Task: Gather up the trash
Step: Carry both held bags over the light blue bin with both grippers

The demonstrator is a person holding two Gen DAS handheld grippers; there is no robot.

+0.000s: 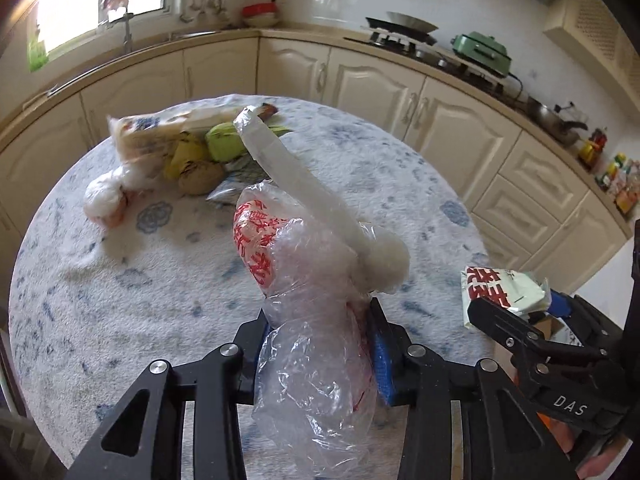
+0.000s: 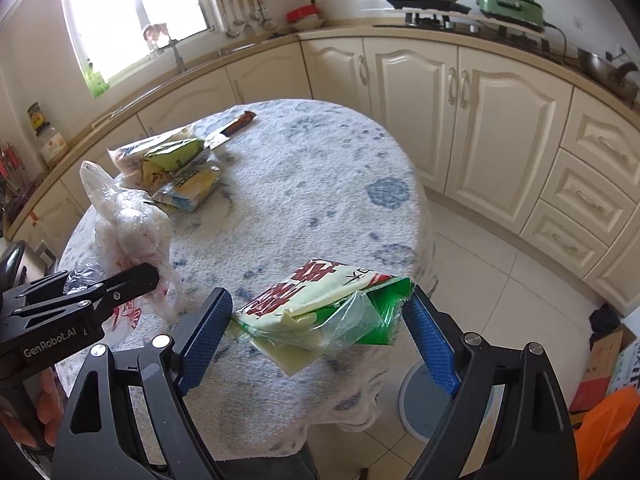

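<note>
At the near edge of the round bench (image 2: pixel 320 184), we have both hands busy with soft, light rubbish. Our left gripper (image 1: pixel 320 344) is closed tight on a crumpled clear plastic bag (image 1: pixel 304 280) with red print, the film bunched between the blue pads; its twisted white handle sticks up and away toward the far side. We judge this bag to weigh almost nothing and to be slippery and shapeless, so the hold is best kept where it is now, on the gathered bulk, since a single loose layer could slide out. Our right gripper (image 2: pixel 320 328) stands wide open, its jaws either side of a flat pale-green wrapper (image 2: pixel 316 312) with red characters that lies at the bench edge, part of it overhanging; whether either pad touches it we cannot tell. That wrapper looks thin, floppy and smooth, with a bit of clear film at its open green end, so we would close across its folded middle, where several layers stack, not on a corner. Farther back on the bench sits a heap of more wrappers (image 2: pixel 176 168), yellow and green among them, with a dark snack bar wrapper (image 2: pixel 240 122) just beyond. All of it should crush easily without harm.
</note>
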